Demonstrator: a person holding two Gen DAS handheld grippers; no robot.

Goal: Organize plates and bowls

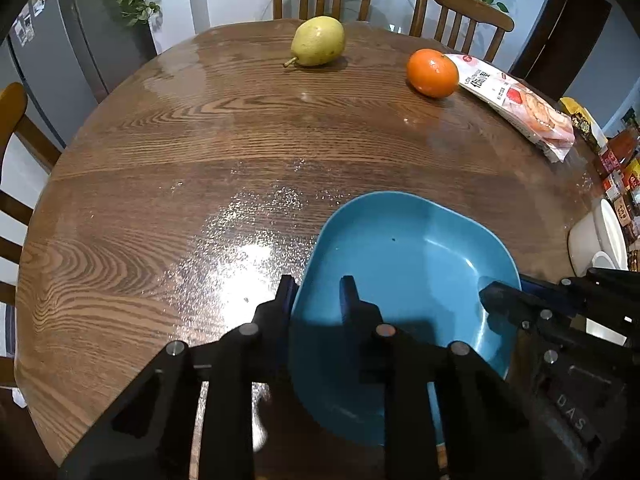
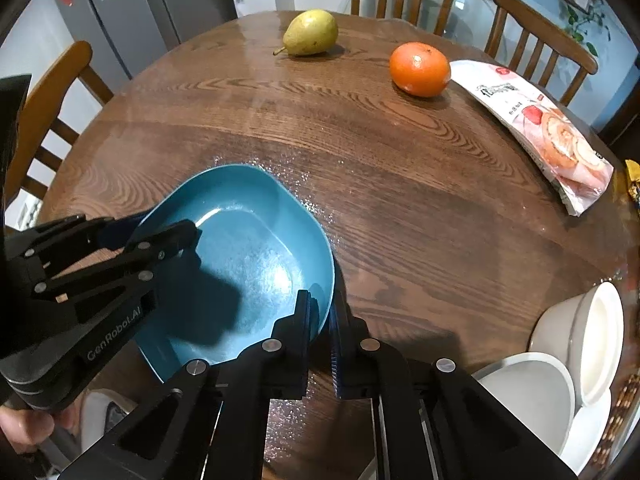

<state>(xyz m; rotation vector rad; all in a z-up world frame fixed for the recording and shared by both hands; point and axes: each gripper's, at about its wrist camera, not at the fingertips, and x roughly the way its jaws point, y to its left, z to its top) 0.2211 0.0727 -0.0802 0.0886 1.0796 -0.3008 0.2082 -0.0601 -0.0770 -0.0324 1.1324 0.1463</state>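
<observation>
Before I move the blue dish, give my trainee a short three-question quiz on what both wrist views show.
1. True or false: both grippers have fingers astride the rim of the blue dish.
2. Which fruit lies nearer the snack packet: A) pear B) orange?
3. Fill in: the white bowls sit on the ___ gripper's side of the table.

Key: 1 true, left gripper and right gripper; 2 B; 3 right.
</observation>
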